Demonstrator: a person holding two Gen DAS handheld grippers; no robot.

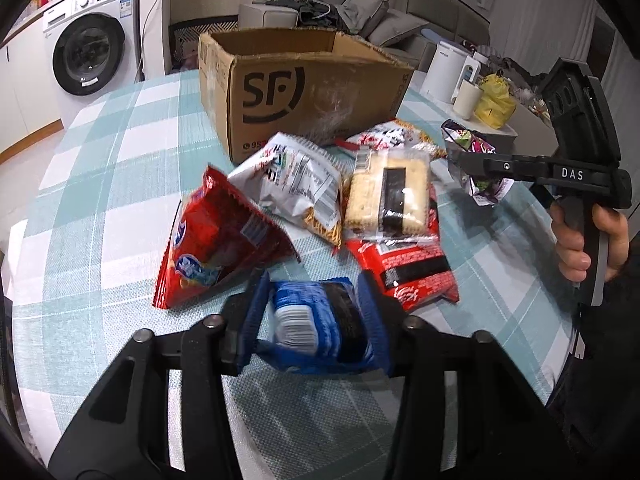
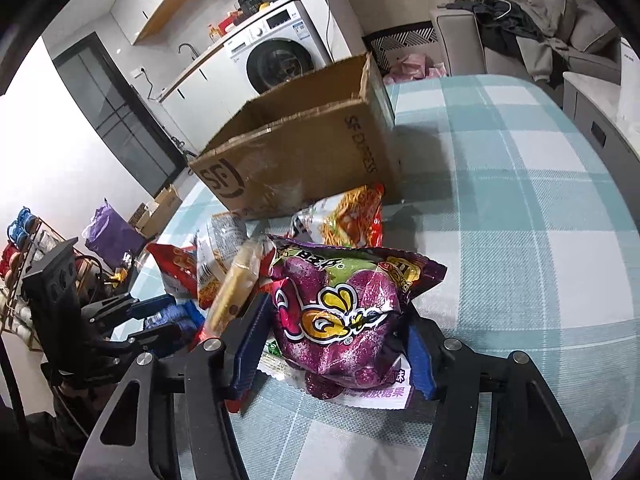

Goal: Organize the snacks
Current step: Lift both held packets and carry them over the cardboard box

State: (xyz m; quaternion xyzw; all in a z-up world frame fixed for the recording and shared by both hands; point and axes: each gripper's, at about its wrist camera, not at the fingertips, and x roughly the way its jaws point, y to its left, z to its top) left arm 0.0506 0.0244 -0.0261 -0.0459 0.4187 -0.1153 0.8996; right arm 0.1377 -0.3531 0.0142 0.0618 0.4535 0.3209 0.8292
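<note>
Left gripper [image 1: 316, 322] fingers clamp blue cookie pack [image 1: 316, 328]; right gripper [image 2: 336, 340] fingers clamp purple candy bag [image 2: 344, 312]; cardboard box [image 1: 296, 92] beyond.

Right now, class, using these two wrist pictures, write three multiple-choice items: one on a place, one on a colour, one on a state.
1. Where does the cardboard box stand?
A. Behind the snack pile
B. On the floor
C. On the sofa

2. What colour is the packet in the left claw?
A. Green
B. Blue
C. Yellow

3. What is the state of the right claw?
A. Open, empty
B. Out of sight
C. Shut on the purple candy bag

Answers: 1 A, the box sits beyond the snacks on the checked tablecloth. 2 B, its wrapper is blue. 3 C, both fingers press the bag.
</note>
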